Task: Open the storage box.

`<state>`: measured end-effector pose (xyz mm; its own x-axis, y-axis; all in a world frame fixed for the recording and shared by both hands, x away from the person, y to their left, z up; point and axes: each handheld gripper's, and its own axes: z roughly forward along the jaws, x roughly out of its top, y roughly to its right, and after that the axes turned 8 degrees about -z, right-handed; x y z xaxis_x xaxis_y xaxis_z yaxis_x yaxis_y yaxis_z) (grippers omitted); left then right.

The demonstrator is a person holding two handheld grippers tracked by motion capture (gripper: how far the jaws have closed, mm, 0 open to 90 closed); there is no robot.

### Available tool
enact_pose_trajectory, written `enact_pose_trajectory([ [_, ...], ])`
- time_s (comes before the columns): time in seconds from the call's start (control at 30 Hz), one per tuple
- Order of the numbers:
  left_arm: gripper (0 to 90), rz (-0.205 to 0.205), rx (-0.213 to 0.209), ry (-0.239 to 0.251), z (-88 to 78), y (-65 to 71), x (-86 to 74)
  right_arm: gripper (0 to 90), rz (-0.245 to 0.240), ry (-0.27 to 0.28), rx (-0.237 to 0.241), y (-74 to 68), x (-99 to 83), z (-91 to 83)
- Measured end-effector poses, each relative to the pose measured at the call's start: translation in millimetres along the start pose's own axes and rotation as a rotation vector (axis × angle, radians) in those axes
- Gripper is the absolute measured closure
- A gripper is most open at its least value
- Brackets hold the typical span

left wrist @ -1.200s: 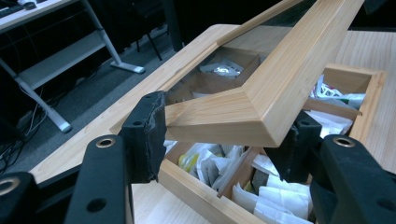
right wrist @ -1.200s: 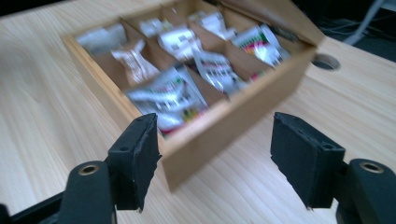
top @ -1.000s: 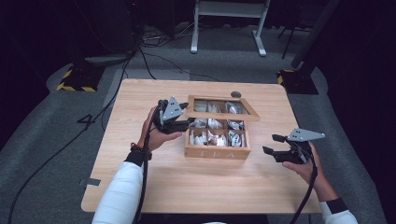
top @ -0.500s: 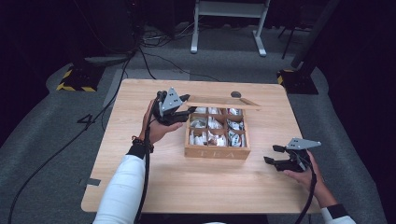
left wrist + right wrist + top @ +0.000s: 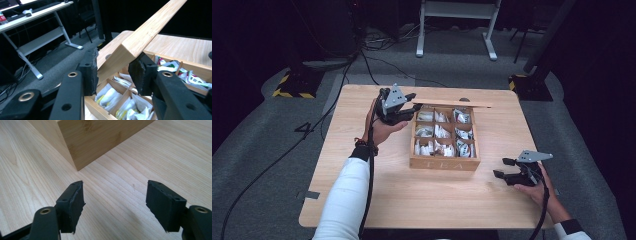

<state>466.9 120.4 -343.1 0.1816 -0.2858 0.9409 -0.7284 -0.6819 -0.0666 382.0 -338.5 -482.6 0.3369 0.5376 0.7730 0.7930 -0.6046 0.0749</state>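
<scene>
High view: I see the wooden tea box [image 5: 445, 161] in the middle of the table [image 5: 412, 200], with "TEA" on its near side. It has nine little rooms, and the tea bags [image 5: 435, 132] lie in them. My left gripper [image 5: 402, 107] is at the far left corner of the box. It holds the left end of the lid [image 5: 452, 104], which is lifted up off the box.

In the left gripper view, the lid [image 5: 147, 27] slants up and away between my two black jaws. The jaws have just been closing on it. The right pad [image 5: 140, 75] touches the corner of the lid. I cannot tell if the left pad [image 5: 91, 72] presses it too, but the lid stays up, so I think I hold it.

My right gripper [image 5: 507, 169] rests low near the table, just to the right of the near right corner of the box. In the right gripper view its jaws stand wide with nothing between them, and that corner of the box [image 5: 100, 137] is ahead.

I think I am in the step of opening the box. Next I should swing the lid farther back without letting it slip. Then my right gripper can reach in for a tea bag.
</scene>
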Motion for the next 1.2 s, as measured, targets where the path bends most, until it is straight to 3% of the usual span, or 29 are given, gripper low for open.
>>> enact_pose_trajectory([
  [0.57,63.3,-0.048,0.014,0.019,14.4,-23.9,24.5,30.3,-0.013,-0.037,0.043,-5.5,-4.6,18.1],
  [1.2,66.1,-0.082,0.031,0.024,32.8,-47.4,40.9,24.1,-0.058,-0.044,0.019,-9.7,-6.8,24.0],
])
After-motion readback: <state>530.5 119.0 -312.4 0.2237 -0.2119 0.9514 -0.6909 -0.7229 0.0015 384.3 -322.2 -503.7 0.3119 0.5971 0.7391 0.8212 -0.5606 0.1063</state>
